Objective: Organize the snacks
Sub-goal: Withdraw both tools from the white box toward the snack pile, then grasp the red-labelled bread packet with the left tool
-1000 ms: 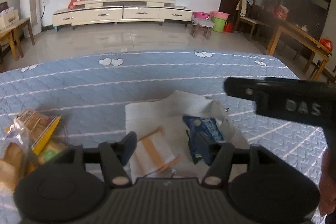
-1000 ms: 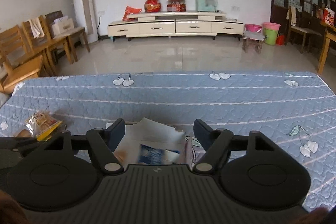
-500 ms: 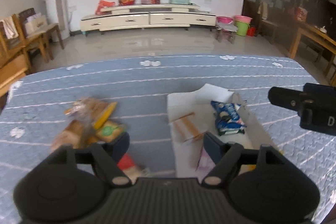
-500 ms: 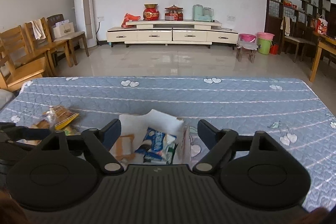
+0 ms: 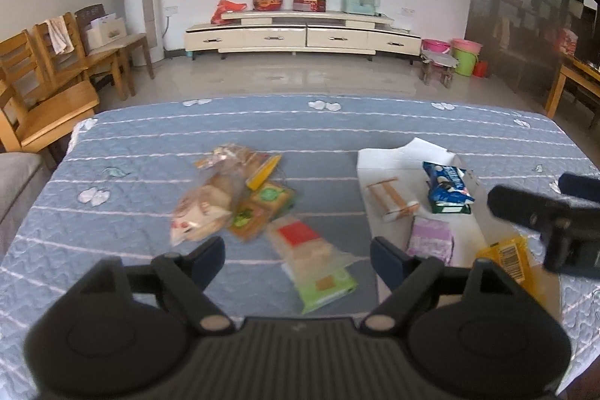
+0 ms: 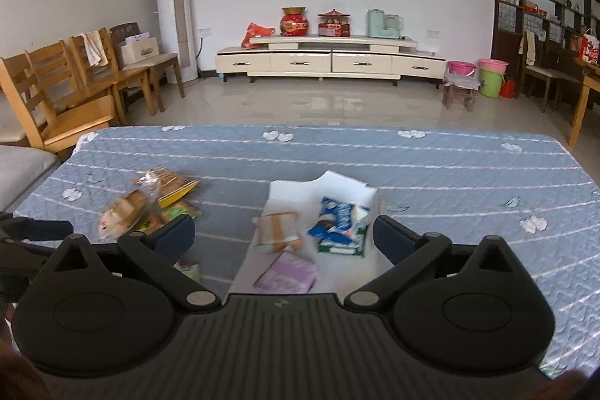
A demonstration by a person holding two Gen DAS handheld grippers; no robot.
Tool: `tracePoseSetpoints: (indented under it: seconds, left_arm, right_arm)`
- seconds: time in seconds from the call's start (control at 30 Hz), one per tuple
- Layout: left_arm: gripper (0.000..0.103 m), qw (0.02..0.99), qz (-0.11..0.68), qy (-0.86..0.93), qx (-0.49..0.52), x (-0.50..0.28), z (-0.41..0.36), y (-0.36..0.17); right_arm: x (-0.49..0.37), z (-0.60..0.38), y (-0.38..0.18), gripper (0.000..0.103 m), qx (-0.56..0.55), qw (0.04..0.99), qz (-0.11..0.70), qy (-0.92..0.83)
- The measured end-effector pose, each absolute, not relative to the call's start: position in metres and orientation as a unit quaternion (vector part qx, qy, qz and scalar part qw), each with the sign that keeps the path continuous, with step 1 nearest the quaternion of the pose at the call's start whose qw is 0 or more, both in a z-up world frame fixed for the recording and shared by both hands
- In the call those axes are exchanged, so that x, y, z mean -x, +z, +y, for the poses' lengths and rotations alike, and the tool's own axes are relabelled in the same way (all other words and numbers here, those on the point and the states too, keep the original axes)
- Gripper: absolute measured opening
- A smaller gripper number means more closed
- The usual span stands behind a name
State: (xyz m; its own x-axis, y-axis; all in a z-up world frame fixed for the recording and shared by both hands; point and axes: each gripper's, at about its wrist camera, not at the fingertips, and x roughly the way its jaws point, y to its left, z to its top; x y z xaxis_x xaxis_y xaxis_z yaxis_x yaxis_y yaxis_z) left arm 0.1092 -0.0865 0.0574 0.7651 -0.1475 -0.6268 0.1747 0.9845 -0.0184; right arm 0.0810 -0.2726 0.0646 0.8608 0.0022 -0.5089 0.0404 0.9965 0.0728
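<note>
Both grippers, left [image 5: 296,259] and right [image 6: 284,235], hover with jaws just spread, empty, between deposits; loose snack packets [image 5: 228,201] await pickup into the white box [image 6: 288,192].

Blue quilt [image 5: 337,134], white stripes; white box [image 5: 378,167]; blue packet [image 5: 446,184]; purple packet [image 5: 429,240].

Bare quilt [image 6: 450,175] far side and right; snack pile [image 5: 232,201] left, white box [image 5: 378,160] right, narrow gap between
</note>
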Motion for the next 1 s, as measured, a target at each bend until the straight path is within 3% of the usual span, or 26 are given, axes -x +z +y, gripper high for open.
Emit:
tracePoseSetpoints:
  seconds: [0.9,1.0]
  left_arm:
    - [0.085,0.919,0.391,-0.034,0.040,-0.139,-0.021,0.005]
    - [0.092,0.917,0.394,-0.049,0.039,-0.155,-0.041,0.004]
  right_arm:
    - [-0.082,-0.226,0.026,0.103,-0.023,0.950,0.310,0.035]
    - [-0.080,-0.224,0.022,0.103,-0.018,0.949,0.311,0.038]
